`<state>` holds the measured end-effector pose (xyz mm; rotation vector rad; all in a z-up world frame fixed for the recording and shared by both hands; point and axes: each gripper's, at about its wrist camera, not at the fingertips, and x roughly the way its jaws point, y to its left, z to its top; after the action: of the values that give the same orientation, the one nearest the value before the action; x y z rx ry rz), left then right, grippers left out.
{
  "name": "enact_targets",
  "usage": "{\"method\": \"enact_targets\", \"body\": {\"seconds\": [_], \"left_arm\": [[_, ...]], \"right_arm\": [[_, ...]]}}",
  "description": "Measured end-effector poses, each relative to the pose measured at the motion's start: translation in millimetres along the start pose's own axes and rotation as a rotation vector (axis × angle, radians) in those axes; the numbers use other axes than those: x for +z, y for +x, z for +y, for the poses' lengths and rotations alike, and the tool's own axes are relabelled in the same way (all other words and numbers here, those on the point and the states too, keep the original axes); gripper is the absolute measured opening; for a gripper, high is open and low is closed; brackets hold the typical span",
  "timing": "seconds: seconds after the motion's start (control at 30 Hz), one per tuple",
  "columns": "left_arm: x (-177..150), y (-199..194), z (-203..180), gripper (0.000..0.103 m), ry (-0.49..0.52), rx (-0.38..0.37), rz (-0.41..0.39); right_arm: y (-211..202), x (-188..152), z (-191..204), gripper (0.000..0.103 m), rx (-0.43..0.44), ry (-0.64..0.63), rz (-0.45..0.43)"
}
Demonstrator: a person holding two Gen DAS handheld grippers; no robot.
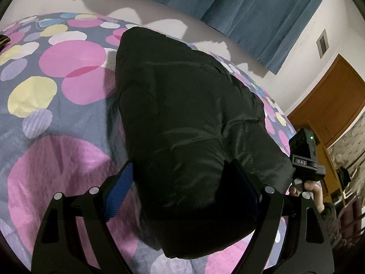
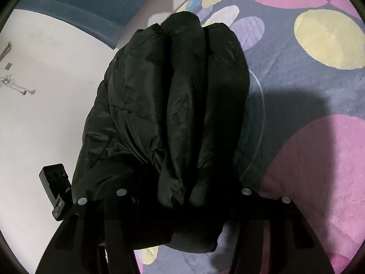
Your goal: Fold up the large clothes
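A: Where is the jacket (image 1: 189, 118)?

B: On the bed, lying over the spotted quilt (image 1: 57, 105). It is black, padded and bunched into a thick bundle. In the left wrist view it runs away from the camera toward the far edge of the bed, with the blue curtain (image 1: 239, 6) and white wall beyond it.

A: And the left claw (image 1: 180, 189)?

B: Spread wide, one finger on each side of the jacket's near end. The blue pad (image 1: 119, 194) sits against the jacket's left flank and the dark pad is pressed to its right flank, so the bundle is gripped between them.

A: The right claw (image 2: 184, 196)?

B: Also wide apart, with several puffy folds of the jacket (image 2: 178, 105) packed between its fingers. The folds fill the gap and spill over the front bar. The pads themselves are hidden in the dark cloth, so how tightly they press is unclear, though the cloth sits bunched in the grip.

A: Anything else near the jacket?

B: To its right in the left wrist view, the other device's black camera block (image 1: 304, 150) shows, with the hand (image 1: 310, 189) below it. Behind that stands a brown door (image 1: 330, 105).
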<state>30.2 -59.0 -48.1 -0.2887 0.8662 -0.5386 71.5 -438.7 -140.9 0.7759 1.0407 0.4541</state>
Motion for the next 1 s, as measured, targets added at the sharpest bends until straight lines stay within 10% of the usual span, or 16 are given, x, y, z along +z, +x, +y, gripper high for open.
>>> {"method": "enact_targets", "body": {"seconds": [1.0], "left_arm": [[2, -6, -12, 0.086, 0.034, 0.086, -0.048]], "right_arm": [[-2, -5, 6, 0.066, -0.027, -0.006, -0.064]]}}
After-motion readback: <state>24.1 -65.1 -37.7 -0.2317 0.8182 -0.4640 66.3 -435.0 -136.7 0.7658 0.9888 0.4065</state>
